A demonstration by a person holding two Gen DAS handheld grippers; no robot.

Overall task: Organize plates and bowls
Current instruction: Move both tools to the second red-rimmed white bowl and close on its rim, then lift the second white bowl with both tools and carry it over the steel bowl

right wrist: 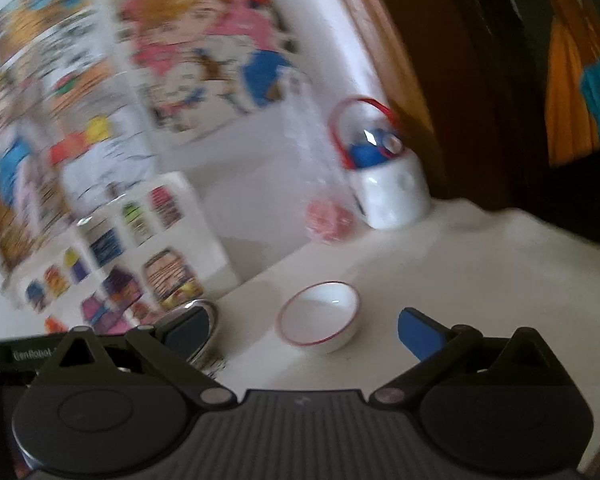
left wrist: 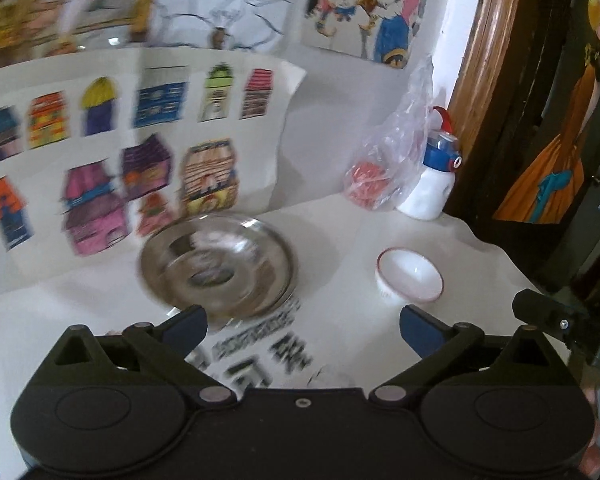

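Observation:
A shiny steel plate (left wrist: 218, 266) lies on the white table just beyond my left gripper (left wrist: 302, 326), which is open and empty; its left finger (left wrist: 186, 326) is near the plate's front rim. A small white bowl with a red rim (left wrist: 410, 274) stands to the right of the plate. In the right wrist view the bowl (right wrist: 319, 317) sits just ahead of my right gripper (right wrist: 304, 332), which is open and empty. The steel plate's edge (right wrist: 204, 309) shows behind the right gripper's left finger.
A white bottle with a blue cap (left wrist: 432, 184) and a clear plastic bag with something red (left wrist: 384, 172) stand at the back by the wall. A sheet of coloured house pictures (left wrist: 120, 152) leans on the wall. A dark wooden frame (left wrist: 500, 92) borders the right.

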